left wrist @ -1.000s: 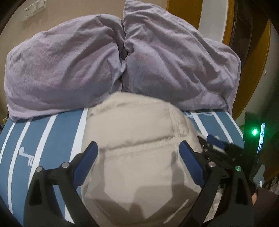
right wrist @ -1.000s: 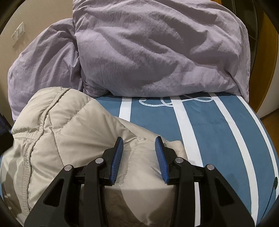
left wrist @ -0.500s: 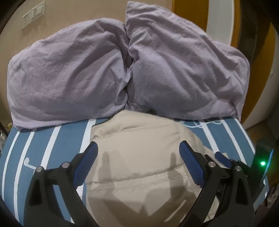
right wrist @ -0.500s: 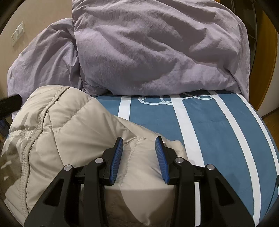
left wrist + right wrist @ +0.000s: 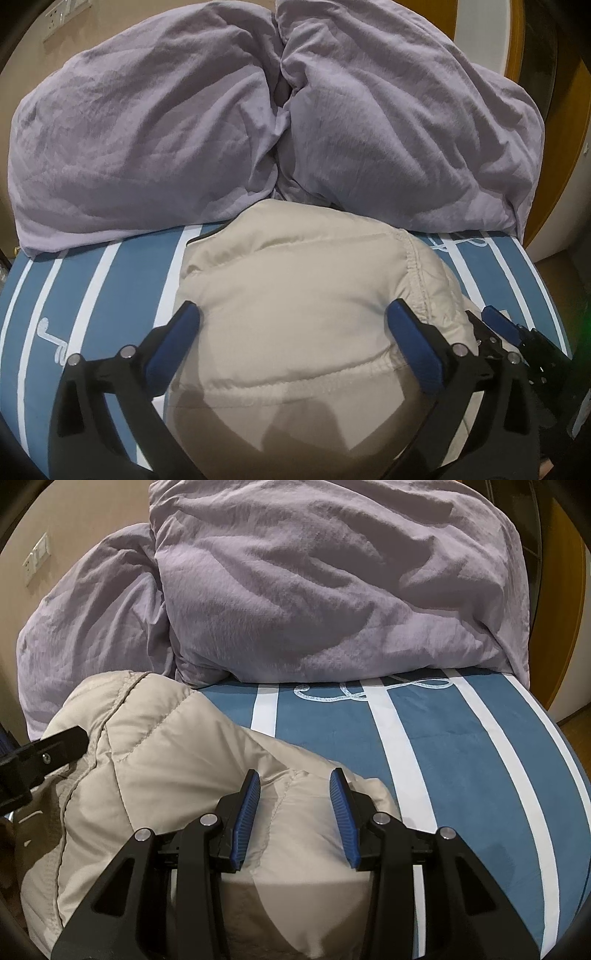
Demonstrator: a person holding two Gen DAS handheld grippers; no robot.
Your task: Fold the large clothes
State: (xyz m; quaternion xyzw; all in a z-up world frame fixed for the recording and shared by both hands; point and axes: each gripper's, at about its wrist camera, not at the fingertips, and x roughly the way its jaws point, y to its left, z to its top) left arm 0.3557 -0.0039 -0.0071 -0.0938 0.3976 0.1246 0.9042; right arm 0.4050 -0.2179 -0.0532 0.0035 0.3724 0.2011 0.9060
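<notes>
A: Where was the beige quilted puffer jacket (image 5: 295, 302)?
B: Bundled on the blue striped bedsheet (image 5: 461, 746), against lilac pillows (image 5: 147, 140); the left gripper (image 5: 291, 328) had shifted back, spread wide; the right gripper (image 5: 295, 797) stayed part-open, gripping nothing; fold apparently finished.

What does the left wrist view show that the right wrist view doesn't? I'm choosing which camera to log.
Only the left wrist view shows the left gripper wide open over the beige padded jacket, plus the blue stripes to its left. Only the right wrist view shows the right gripper partly open at the jacket's edge and the rope emblem clearly. Both share the jacket, the purple duvet and the striped bedsheet.
</notes>
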